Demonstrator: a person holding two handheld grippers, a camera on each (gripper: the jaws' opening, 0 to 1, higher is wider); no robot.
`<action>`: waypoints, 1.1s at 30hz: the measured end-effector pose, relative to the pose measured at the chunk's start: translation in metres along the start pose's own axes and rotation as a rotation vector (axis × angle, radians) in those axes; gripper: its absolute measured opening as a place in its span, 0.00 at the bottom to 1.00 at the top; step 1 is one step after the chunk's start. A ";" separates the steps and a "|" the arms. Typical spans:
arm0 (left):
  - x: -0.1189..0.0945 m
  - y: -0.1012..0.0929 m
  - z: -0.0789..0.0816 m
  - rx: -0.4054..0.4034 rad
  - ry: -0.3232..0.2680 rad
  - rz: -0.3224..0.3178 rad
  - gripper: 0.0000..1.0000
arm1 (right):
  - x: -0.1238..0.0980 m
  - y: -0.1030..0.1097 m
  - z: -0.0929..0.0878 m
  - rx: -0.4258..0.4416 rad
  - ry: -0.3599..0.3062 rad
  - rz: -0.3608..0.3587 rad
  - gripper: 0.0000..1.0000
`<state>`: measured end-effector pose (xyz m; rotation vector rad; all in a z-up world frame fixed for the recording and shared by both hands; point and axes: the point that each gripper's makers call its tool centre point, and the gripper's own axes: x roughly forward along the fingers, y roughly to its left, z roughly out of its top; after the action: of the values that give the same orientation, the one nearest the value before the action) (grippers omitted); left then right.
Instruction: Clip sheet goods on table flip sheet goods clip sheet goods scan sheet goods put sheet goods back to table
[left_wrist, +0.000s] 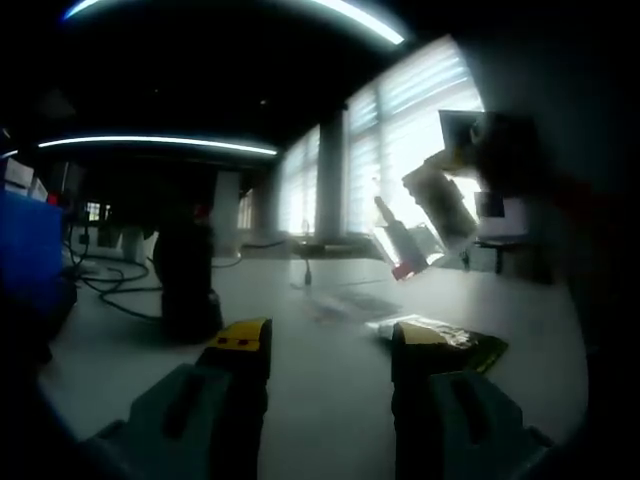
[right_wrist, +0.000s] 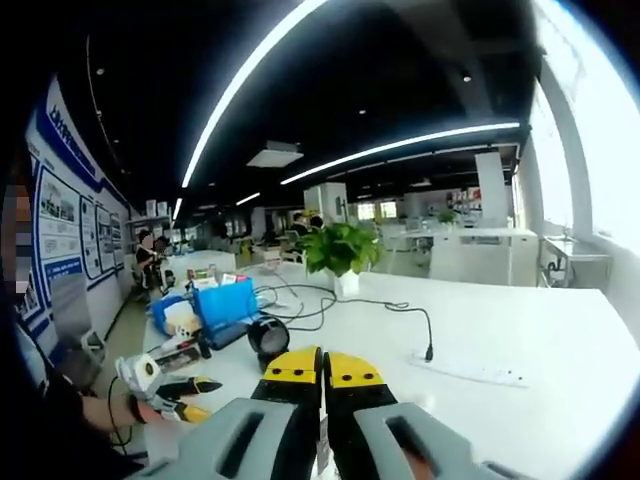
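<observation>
Sheet goods (left_wrist: 410, 245) seemingly aloft; right-held

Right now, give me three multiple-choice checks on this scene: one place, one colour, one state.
1. The potted plant stands:
A on the table
B on the floor
C on a shelf

2. The box left of the plant is:
A red
B blue
C green

3. The right tool is:
A wide open
B shut on the sheet goods
C lying on the table

Answers:
1 A, its pot sits on the white top.
2 B, its side is plainly blue.
3 B, its jaws meet with the thin sheet pinched between them.
</observation>
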<state>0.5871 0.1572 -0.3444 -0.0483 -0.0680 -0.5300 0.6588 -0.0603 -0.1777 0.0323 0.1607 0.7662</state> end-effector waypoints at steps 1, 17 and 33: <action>0.000 0.000 0.000 0.000 0.000 0.000 0.41 | 0.003 0.000 0.000 0.001 0.001 0.001 0.00; -0.001 0.000 0.001 -0.008 -0.003 -0.001 0.41 | 0.054 0.012 -0.004 0.060 0.003 0.030 0.00; -0.001 0.000 0.001 -0.013 -0.005 -0.004 0.41 | 0.090 0.009 -0.022 0.107 0.035 0.056 0.00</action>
<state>0.5867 0.1579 -0.3439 -0.0619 -0.0699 -0.5348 0.7129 0.0080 -0.2102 0.1252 0.2351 0.8141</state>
